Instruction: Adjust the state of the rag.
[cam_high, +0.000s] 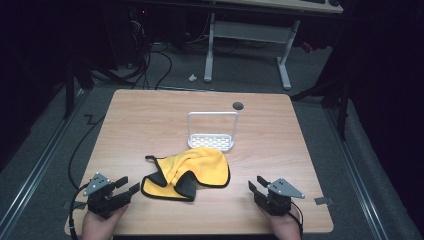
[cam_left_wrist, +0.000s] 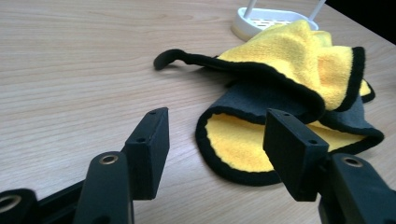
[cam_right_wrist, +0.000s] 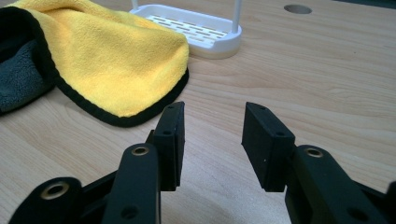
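Crumpled yellow cloth (cam_high: 192, 172) lay between left hand-held gripper (cam_high: 128, 185) and right hand-held gripper (cam_high: 256, 184), both with jaws apart, nothing held.

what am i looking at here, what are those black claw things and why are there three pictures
Those black claws are tools, not a robot: a person sits at the table and holds one hand-held gripper in each hand. The high view looks down from above; the left hand-held gripper is at the lower left, the right hand-held gripper at the lower right. The other two pictures come from small cameras riding on each tool, looking out along its two black jaws. On the wooden table lies a crumpled yellow cloth with black edging and a dark grey underside, and behind it a white slotted tray with a tall handle. Both tools have their jaws open and hold nothing; the cloth lies between them, untouched.
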